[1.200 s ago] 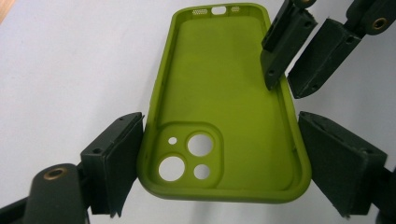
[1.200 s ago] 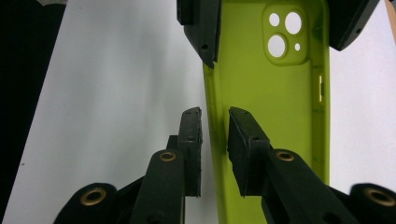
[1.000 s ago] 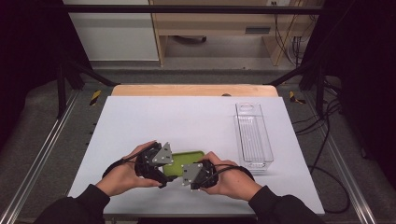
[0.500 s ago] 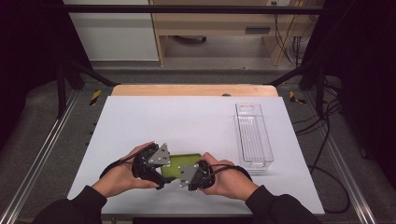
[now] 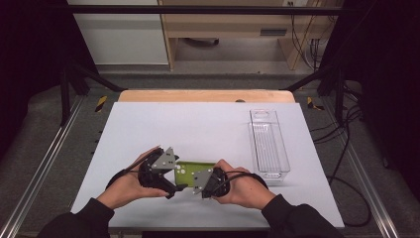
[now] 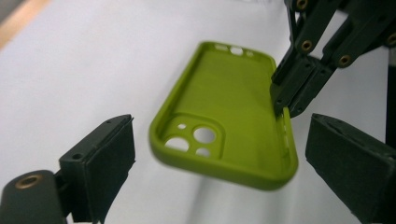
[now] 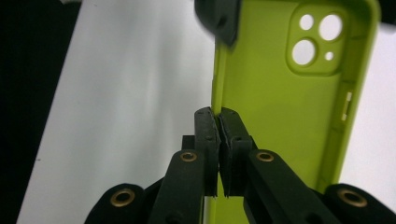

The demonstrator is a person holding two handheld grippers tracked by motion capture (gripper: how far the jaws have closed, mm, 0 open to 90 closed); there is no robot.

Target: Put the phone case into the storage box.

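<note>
Gripping: right gripper (image 7: 218, 122) pinches one long edge of the green case (image 7: 280, 107), jaws closed on its wall.
Left gripper (image 6: 219, 154): jaws spread wide, flanking the case's camera end, not touching.
Hands: both low at the near table (image 5: 198, 124) edge, angled inward.
Case: raised off the table between the grippers.
Clear bin (image 5: 269, 144): right, well apart.

Both hands with their tongs drifted toward the worktop's near edge. Green phone case (image 5: 190, 172) more covered between them than before. Left tongs (image 6: 219, 158) now wide apart around its camera-cutout end, right tongs (image 7: 218, 122) pinching one long side wall.
</note>
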